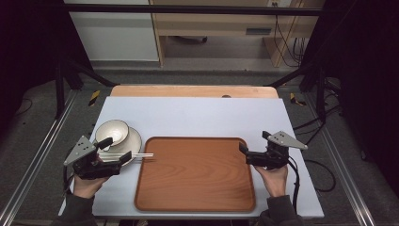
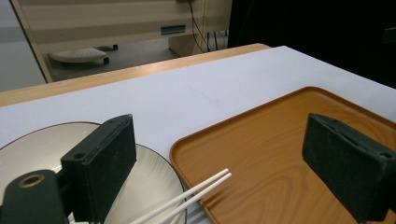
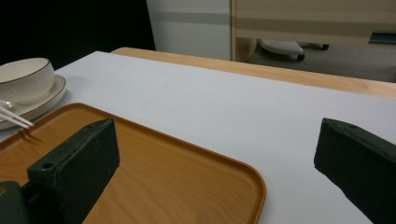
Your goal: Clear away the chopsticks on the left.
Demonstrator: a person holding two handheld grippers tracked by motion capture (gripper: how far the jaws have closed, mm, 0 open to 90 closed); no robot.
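Two grippers are waiting wide open and empty: the left gripper [image 1: 115, 149] is hovering over the chopsticks [image 1: 136, 156], seemingly lining up a grasp, and the right gripper [image 1: 254, 147] is sitting at the tray's [image 1: 195, 190] right edge. Near the tabletop's [image 1: 197, 117] left edge, the chopsticks are bridging plate [image 1: 134, 140] and tray, with the bowl [image 1: 113, 131] on the plate; their near ends are hidden.

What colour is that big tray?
The tray is orange-brown with a wood grain, clearest in the high view.

A wooden tray [image 1: 195, 176] lies on the white tabletop [image 1: 197, 117] (chopsticks [image 1: 136, 155] overhanging its edge) beside a bowl [image 1: 112, 131] on a plate [image 1: 133, 139].
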